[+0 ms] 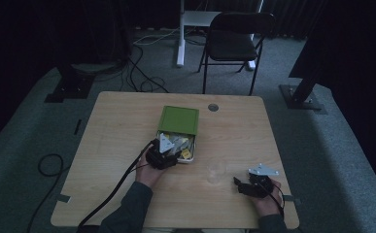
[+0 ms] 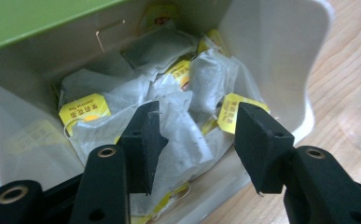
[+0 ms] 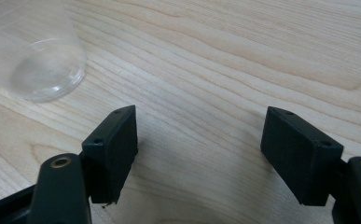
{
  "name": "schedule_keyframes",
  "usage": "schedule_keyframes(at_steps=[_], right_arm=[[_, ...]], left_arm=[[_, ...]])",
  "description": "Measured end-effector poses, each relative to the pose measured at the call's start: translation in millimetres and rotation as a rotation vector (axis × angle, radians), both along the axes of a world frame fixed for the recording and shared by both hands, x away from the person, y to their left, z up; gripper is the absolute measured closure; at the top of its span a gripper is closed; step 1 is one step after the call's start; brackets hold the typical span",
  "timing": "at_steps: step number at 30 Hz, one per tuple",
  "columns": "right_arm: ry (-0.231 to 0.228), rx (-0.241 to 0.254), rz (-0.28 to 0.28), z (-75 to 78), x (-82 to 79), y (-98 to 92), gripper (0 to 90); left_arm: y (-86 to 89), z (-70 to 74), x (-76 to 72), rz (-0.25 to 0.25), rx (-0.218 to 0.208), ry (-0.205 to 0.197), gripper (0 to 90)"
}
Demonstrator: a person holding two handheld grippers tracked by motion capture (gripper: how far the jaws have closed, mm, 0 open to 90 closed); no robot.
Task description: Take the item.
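Wooden table (image 1: 127,126), one green box (image 1: 178,120) (teabags inside), one clear cup (image 1: 216,171)

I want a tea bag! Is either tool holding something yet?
No, nothing yet. The left tool is open over the white paper tea bags in the green-lidded box. The right tool is open above bare table.

**Three views, one table**

The high view looks forward and down on the whole table (image 1: 127,126). The left gripper view sits close, facing into the open box (image 2: 281,42). The right gripper view skims the tabletop low; both share the clear cup (image 3: 33,60).
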State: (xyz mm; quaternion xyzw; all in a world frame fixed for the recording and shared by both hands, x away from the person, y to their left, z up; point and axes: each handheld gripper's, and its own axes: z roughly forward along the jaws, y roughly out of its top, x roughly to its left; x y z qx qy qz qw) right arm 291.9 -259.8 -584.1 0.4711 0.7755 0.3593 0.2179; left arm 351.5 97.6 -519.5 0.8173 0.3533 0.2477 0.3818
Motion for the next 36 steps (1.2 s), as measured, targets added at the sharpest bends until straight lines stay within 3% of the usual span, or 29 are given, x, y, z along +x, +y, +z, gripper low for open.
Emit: schedule_keyframes(at_steps=[5, 16, 23, 36], right_arm=[[0.0, 0.0, 0.0, 0.0, 0.0, 0.0, 26.7], [0.0, 0.0, -0.001, 0.0, -0.1, 0.1, 26.7], [0.0, 0.0, -0.002, 0.0, -0.1, 0.1, 26.7], [0.001, 0.0, -0.001, 0.1, -0.1, 0.1, 26.7]], left_arm=[[-1.0, -2.9, 0.2, 0.02, 0.046, -0.009, 56.4], [4.5, 3.8, 1.0, 0.046, 0.033, -0.007, 78.0], [7.9, 13.0, -3.7, 0.018, -0.022, -0.007, 79.4], [16.6, 29.4, -10.5, -0.024, -0.079, -0.003, 82.1]])
